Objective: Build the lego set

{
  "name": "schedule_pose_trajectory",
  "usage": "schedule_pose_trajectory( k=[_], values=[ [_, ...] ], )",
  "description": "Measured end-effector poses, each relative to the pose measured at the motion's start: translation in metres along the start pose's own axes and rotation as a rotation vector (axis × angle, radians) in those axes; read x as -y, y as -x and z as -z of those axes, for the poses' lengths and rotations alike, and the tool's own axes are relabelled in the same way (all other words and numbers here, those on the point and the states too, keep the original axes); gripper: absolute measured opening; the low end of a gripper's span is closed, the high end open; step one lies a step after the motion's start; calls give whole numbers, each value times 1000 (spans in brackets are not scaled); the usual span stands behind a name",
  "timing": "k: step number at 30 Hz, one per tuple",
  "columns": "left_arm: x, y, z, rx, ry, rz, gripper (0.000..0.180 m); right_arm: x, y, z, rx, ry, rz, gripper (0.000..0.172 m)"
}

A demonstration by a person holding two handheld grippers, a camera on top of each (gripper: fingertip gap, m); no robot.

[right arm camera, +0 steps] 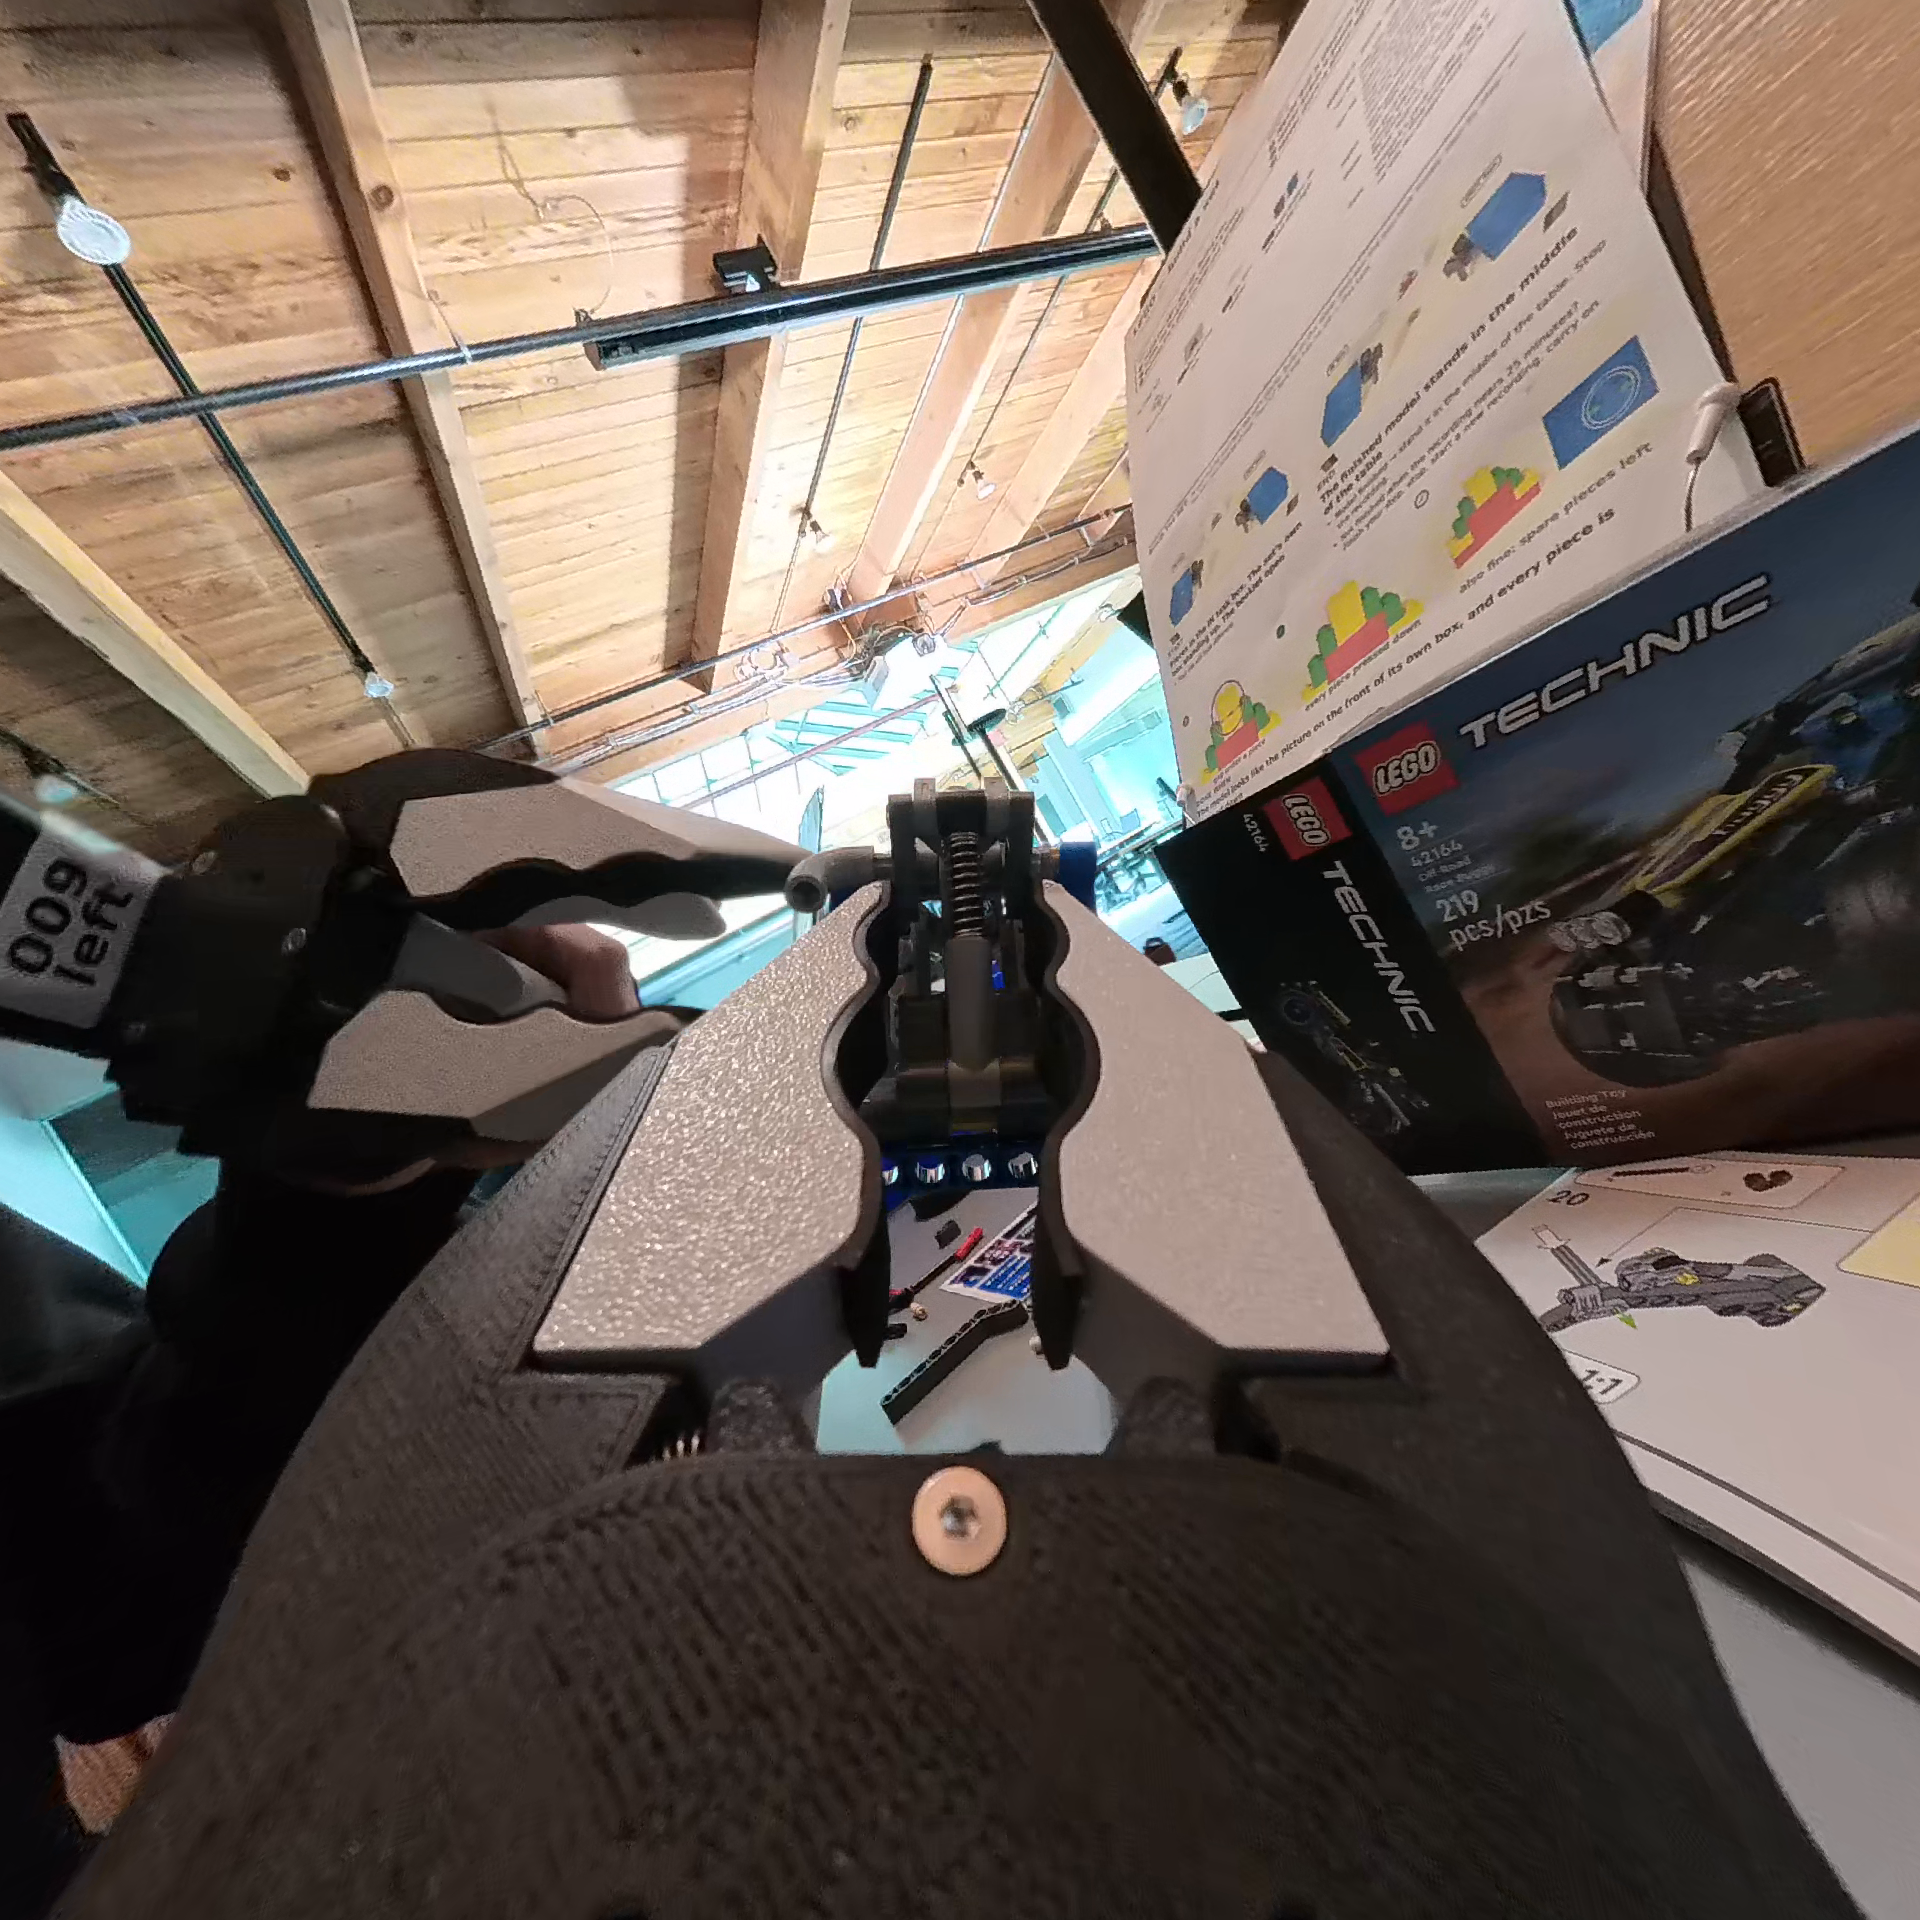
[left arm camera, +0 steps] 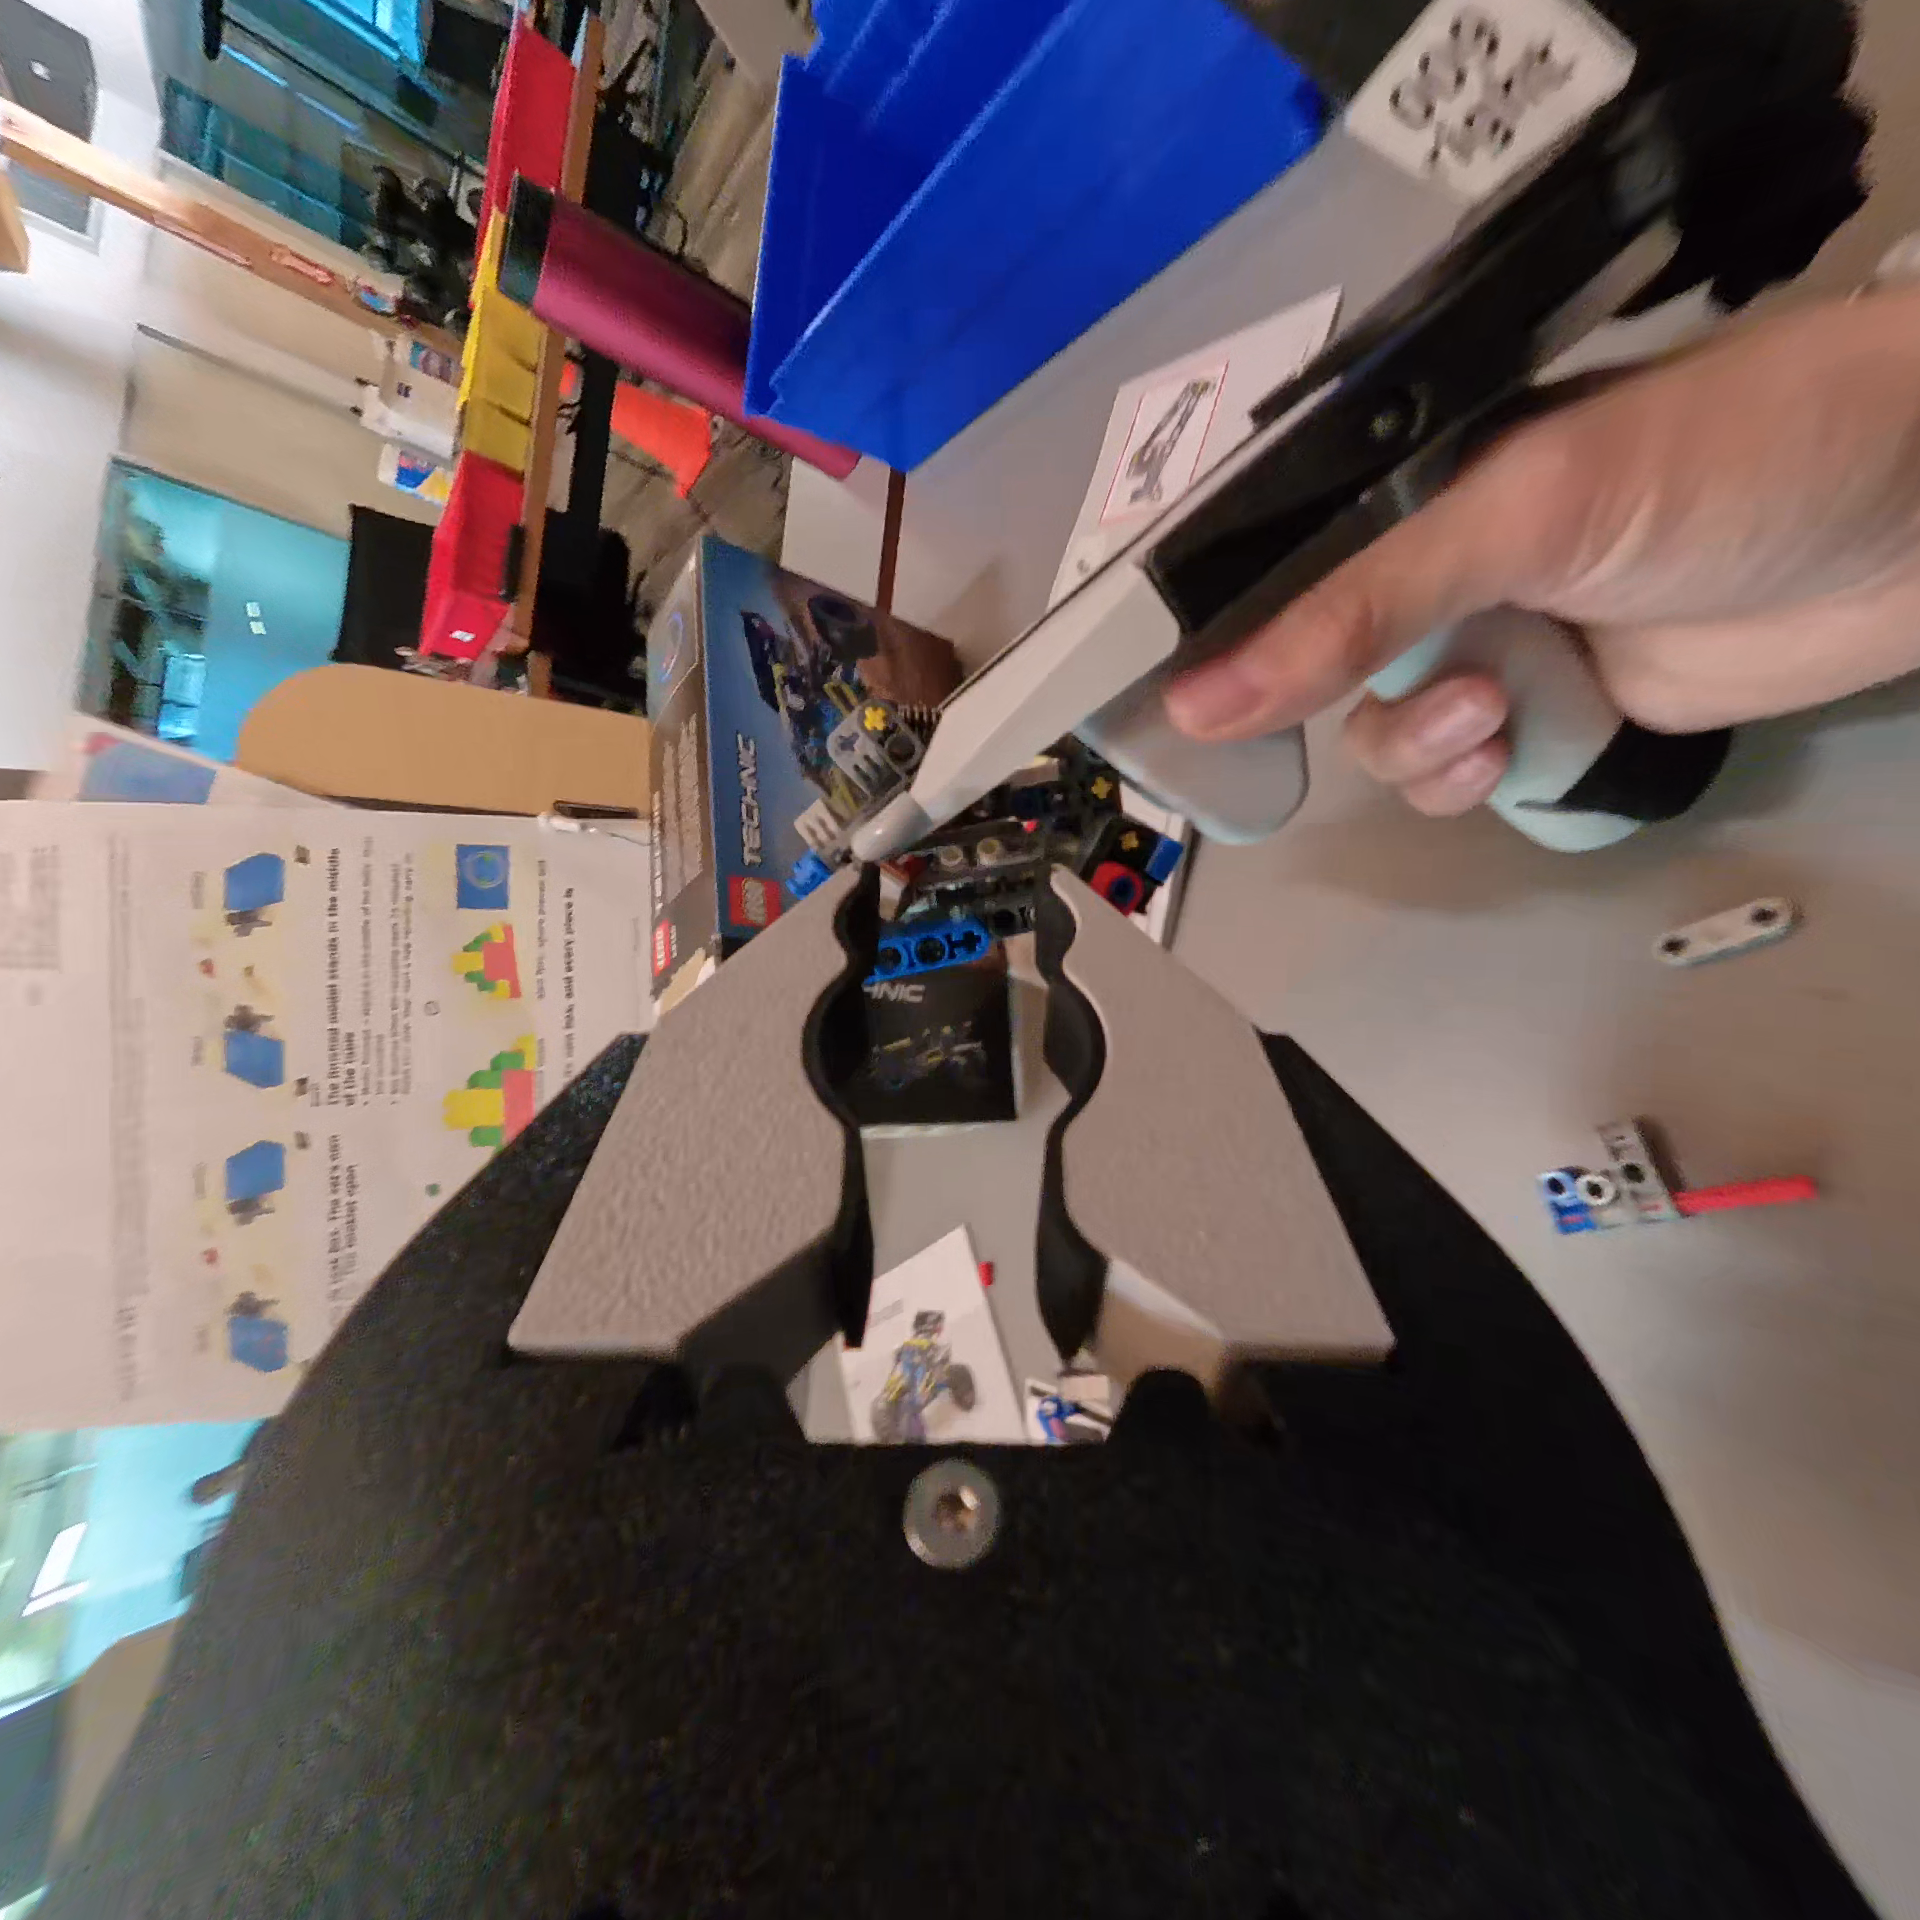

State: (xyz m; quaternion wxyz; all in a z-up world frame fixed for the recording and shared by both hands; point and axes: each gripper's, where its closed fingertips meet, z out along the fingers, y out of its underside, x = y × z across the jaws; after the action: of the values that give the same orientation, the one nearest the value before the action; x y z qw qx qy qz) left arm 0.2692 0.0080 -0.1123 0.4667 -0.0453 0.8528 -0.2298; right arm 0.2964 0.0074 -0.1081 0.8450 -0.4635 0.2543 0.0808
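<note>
A small brick-built model (right arm camera: 961, 894) of dark grey, black and blue parts with a coil spring is held up in the air. My right gripper (right arm camera: 956, 914) is shut on it, a pad pressed on each side. In the left wrist view the right gripper's finger (left arm camera: 987, 748), held by a hand, reaches down onto the same model (left arm camera: 997, 862). My left gripper (left arm camera: 956, 904) is open, its tips right at the model's blue beam (left arm camera: 925, 945). In the right wrist view the left gripper (right arm camera: 738, 945) stands wide open, its upper tip at a grey elbow piece (right arm camera: 816, 883) on the model's left side.
A toy set box (right arm camera: 1610, 883) stands behind, with a printed sheet (right arm camera: 1403, 364) above it. An open booklet (right arm camera: 1714, 1330) lies to the right. Blue bins (left arm camera: 987, 208) stand at the back. Loose pieces lie on the grey table: a grey plate (left arm camera: 1725, 930), a red-axled part (left arm camera: 1662, 1190), a black beam (right arm camera: 956, 1351). My left and right fingertips are right by each other.
</note>
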Motion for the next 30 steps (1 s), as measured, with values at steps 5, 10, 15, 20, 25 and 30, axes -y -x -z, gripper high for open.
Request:
schedule_pose_trajectory(
  k=[5, 10, 15, 20, 25, 30],
  values=[
    [-9, 1, -6, 67, 73, -64, 23, -6, -3, -1, -34, 32, 25, 21],
    [-15, -2, -11, 8, 81, 99, 24, -7, -4, -1, -64, 55, 106, 20],
    [-12, -10, -16, -119, 29, 261, 32, -6, -10, 2, -102, 53, 127, 20],
    [-19, -9, -19, -196, 26, 276, 19, -12, -14, 2, -140, 86, 139, 20],
    [-24, -12, -26, -265, 10, 358, 18, -17, -22, 3, -192, 123, 144, 20],
    [-30, -14, -35, -206, 55, 296, 20, -21, -31, 5, -230, 150, 97, 20]
  ],
)
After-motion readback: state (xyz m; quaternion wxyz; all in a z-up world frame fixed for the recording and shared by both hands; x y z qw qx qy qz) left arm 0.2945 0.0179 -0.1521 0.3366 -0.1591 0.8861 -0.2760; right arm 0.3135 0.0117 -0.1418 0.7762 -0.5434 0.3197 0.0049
